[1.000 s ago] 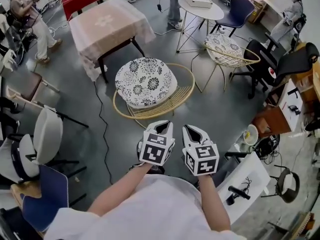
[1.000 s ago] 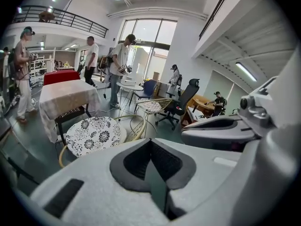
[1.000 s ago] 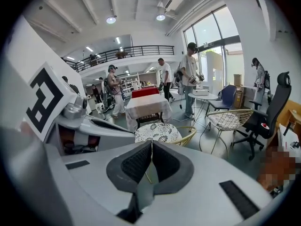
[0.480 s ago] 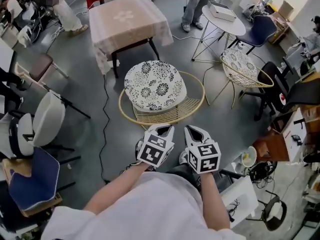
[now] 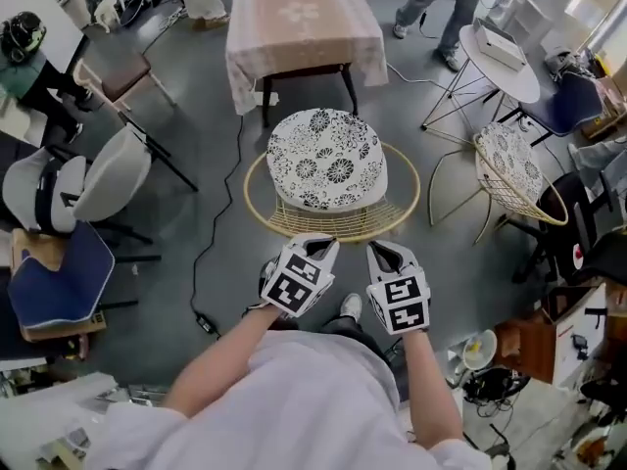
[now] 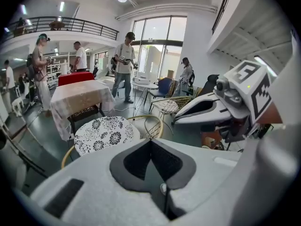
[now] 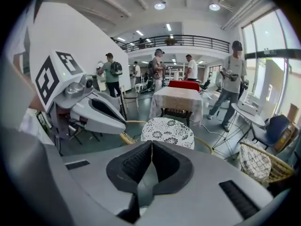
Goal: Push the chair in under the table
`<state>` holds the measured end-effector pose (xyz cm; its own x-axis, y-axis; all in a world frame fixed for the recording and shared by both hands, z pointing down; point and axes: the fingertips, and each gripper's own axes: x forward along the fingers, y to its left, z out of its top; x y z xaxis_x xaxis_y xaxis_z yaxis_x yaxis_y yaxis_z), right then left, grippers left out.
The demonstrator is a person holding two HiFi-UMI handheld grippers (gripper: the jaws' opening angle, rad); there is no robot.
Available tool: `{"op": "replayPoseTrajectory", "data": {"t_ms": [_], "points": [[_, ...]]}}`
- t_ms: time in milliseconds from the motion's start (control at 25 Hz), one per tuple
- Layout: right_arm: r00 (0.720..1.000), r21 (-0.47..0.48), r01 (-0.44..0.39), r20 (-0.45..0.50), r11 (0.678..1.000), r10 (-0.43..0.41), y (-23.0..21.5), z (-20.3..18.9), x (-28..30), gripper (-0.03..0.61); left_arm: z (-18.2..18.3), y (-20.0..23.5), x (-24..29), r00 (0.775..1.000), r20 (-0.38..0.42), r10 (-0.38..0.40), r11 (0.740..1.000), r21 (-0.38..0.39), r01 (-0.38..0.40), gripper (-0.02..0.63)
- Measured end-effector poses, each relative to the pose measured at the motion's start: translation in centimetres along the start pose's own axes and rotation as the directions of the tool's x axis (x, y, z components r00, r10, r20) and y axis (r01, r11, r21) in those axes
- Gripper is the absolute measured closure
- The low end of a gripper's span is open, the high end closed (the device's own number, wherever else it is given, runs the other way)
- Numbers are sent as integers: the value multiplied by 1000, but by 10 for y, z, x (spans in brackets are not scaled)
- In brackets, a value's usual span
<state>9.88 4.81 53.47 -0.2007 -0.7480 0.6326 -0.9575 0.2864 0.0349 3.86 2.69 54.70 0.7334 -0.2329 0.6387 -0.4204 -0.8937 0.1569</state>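
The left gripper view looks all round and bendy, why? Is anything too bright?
Left gripper view: the wide-angle lens bulges the room into a circle with dark corners, and the tall windows glare white. Right gripper view: same round bulge, with ceiling lamps as bright spots. Head view: less bent, evenly lit, the gold wicker chair with flowery cushion sharp.

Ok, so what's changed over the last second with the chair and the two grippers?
The person has turned, so the chair and the table behind it now line up straight ahead of the left gripper and right gripper; earlier both lay up to the left. Unchanged: both grippers' fingers shut and empty, side by side, short of the chair, which still stands out from the table.
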Motion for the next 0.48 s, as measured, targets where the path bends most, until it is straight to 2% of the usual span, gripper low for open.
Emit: {"op": "replayPoseTrajectory", "data": {"t_ms": [120, 240, 480], "points": [[998, -101, -50, -29, 994, 47, -7, -7, 6, 574, -10, 6, 5, 998, -44, 46, 999, 5, -46, 609], [995, -209, -98, -54, 973, 89, -13, -12, 12, 574, -17, 11, 10, 994, -77, 83, 996, 42, -79, 607], [974, -426, -222, -130, 877, 184, -14, -25, 27, 573, -27, 19, 19, 982, -125, 143, 978, 170, -121, 607]]}}
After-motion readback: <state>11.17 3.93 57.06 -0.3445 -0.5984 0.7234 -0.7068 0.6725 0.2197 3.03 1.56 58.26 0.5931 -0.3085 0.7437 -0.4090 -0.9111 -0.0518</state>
